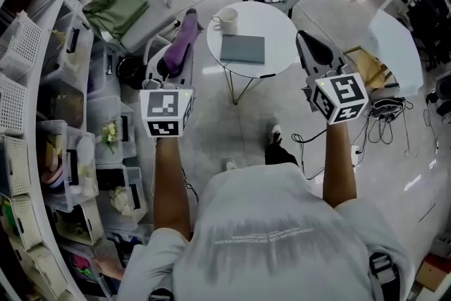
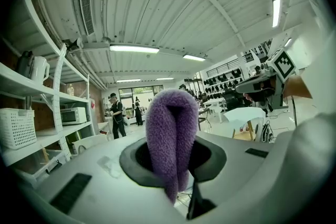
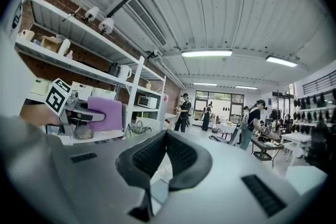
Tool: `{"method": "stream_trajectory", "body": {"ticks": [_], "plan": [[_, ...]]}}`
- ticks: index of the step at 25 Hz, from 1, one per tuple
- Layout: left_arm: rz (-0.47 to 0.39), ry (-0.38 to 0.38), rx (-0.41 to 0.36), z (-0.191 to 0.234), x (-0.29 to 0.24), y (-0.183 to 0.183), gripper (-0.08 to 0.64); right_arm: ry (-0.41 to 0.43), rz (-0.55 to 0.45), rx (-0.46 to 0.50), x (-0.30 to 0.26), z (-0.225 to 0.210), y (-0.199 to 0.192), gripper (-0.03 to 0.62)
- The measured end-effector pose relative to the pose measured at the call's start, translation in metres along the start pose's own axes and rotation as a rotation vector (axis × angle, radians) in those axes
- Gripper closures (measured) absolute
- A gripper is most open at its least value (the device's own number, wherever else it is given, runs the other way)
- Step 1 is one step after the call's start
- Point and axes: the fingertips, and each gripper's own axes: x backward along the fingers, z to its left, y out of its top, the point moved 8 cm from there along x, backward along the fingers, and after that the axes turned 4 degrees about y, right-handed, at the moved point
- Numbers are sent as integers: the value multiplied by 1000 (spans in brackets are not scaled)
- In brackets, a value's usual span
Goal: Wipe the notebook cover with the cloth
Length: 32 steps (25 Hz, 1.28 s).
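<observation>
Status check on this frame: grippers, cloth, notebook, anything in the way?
Left gripper shut on purple cloth, short of the table. Right gripper shut, empty. Notebook flat on table, untouched. Mug beside it, not on it.

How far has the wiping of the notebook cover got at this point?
Done: the cloth is picked up, pinched in the left claw. In hand: both claws are held short of the table, the right claw shut and empty. Left: all the wiping; the notebook lies on the table with nothing touching its cover.
</observation>
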Motion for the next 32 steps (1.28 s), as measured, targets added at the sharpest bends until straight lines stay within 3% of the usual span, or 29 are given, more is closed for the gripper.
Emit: {"method": "stream_trajectory", "body": {"ticks": [11, 20, 32], "plan": [[86, 43, -23, -4, -96, -9, 494, 26, -1, 5, -72, -85, -35, 592], [147, 117, -40, -24, -218, 9, 494, 150, 13, -15, -151, -203, -51, 592], [325, 146, -41, -47, -308, -11, 494, 330, 94, -85, -228, -259, -105, 592]]}}
